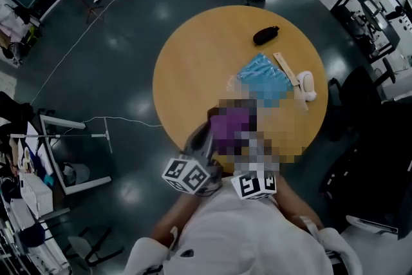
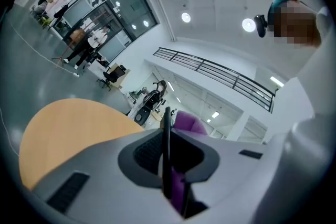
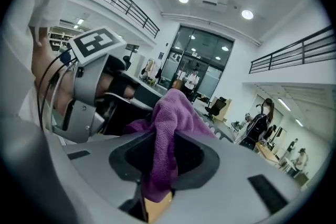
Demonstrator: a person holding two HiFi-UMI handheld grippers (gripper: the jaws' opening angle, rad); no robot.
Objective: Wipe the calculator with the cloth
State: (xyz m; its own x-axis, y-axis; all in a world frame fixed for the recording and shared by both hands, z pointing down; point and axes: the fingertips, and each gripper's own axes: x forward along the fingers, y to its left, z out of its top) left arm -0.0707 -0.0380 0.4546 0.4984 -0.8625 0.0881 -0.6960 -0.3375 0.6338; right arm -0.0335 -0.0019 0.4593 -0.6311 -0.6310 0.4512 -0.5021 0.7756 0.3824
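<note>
Right tongs [image 3: 164, 157] pinch the purple cloth [image 3: 176, 113], left tongs [image 2: 167, 162] clamp the calculator [image 2: 166, 128] edge-on; flat, steady strokes should serve best.

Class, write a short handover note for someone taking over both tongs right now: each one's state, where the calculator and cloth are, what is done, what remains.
Left tongs: shut on a thin dark slab seen edge-on, apparently the calculator.
Right tongs: shut on the purple cloth.
Both are held over the near edge of the round table, cloth close beside the calculator.
Done: both things in hand.
Left: the wiping; how much is already wiped cannot be seen.
</note>
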